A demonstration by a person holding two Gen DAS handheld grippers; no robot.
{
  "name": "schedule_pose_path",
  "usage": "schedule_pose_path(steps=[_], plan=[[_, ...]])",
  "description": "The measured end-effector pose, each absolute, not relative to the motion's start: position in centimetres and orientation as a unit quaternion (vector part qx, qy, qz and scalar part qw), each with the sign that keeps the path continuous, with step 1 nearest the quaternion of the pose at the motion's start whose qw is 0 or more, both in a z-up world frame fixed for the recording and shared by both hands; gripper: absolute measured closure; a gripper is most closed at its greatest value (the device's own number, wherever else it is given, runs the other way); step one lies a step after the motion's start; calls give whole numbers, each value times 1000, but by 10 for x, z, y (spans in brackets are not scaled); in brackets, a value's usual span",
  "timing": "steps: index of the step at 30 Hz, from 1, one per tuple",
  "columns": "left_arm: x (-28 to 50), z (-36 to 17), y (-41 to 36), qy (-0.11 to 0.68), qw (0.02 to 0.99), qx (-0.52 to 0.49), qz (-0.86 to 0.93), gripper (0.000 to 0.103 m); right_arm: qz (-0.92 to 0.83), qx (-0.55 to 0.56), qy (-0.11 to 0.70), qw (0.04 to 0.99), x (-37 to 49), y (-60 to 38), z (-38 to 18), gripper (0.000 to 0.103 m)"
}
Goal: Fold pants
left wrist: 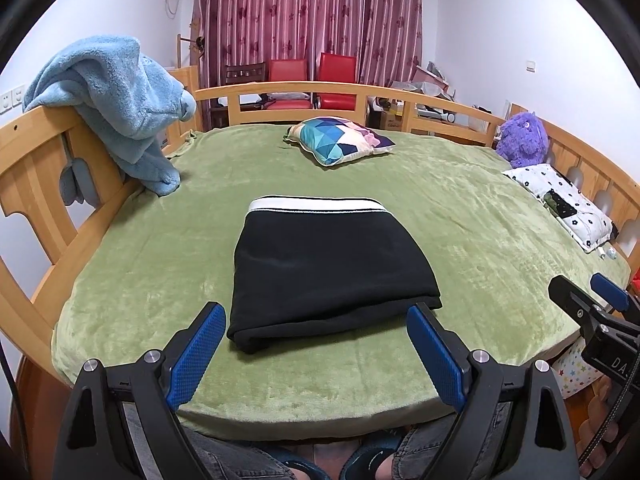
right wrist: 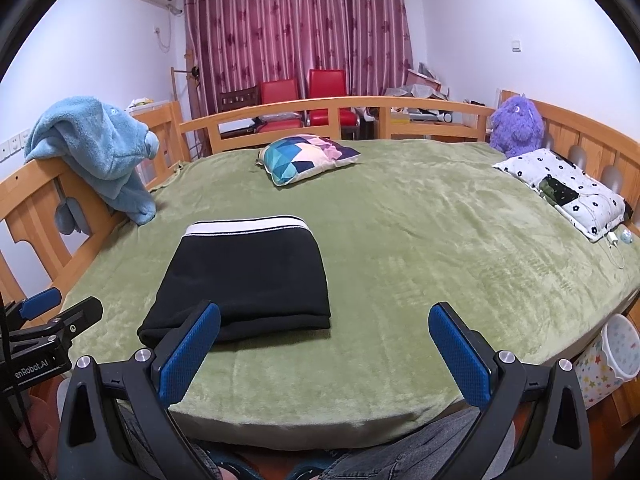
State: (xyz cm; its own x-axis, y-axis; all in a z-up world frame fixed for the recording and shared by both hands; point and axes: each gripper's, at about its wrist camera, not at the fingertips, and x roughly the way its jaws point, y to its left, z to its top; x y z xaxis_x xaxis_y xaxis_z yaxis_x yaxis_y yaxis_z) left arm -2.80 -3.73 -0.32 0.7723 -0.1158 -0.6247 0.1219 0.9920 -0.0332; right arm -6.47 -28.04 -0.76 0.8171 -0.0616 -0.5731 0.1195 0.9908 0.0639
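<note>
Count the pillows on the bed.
2: a geometric-print pillow near the far rail, and a white flower-print pillow along the right rail beside the purple plush. None look hidden.

Bare green blanket (right wrist: 420,240) surrounds the folded pants (right wrist: 244,280).

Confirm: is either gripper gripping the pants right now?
No. The folded black pants lie free on the green blanket, both grippers' jaws open.

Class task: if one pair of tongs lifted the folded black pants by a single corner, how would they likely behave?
The folded black fabric pants with a white waistband would probably droop and unfold, since their stacked layers look soft and thin. They likely weigh little, barely denting the green plush blanket. Pushed, they may bunch rather than slide, as the plush looks grippy.
</note>
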Motion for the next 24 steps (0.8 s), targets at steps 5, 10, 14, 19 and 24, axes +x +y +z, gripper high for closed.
schedule_pose_path(steps=[5,10,14,19,24], plan=[[-28,-3,-37,331,941,5,-64,11,-45,50,300,952,-67,-278,-2,1],[-28,-3,-38,330,942,5,-64,11,-45,50,300,952,-65,-278,-5,1],[-27,-3,-37,330,942,2,-64,11,-44,51,300,951,-66,-277,-4,1],[-28,-2,-38,329,942,-2,-60,11,-44,49,302,951,-64,-272,-3,1],[-28,-2,-40,332,942,-4,-55,11,-42,50,302,951,-64,-269,-2,1]])
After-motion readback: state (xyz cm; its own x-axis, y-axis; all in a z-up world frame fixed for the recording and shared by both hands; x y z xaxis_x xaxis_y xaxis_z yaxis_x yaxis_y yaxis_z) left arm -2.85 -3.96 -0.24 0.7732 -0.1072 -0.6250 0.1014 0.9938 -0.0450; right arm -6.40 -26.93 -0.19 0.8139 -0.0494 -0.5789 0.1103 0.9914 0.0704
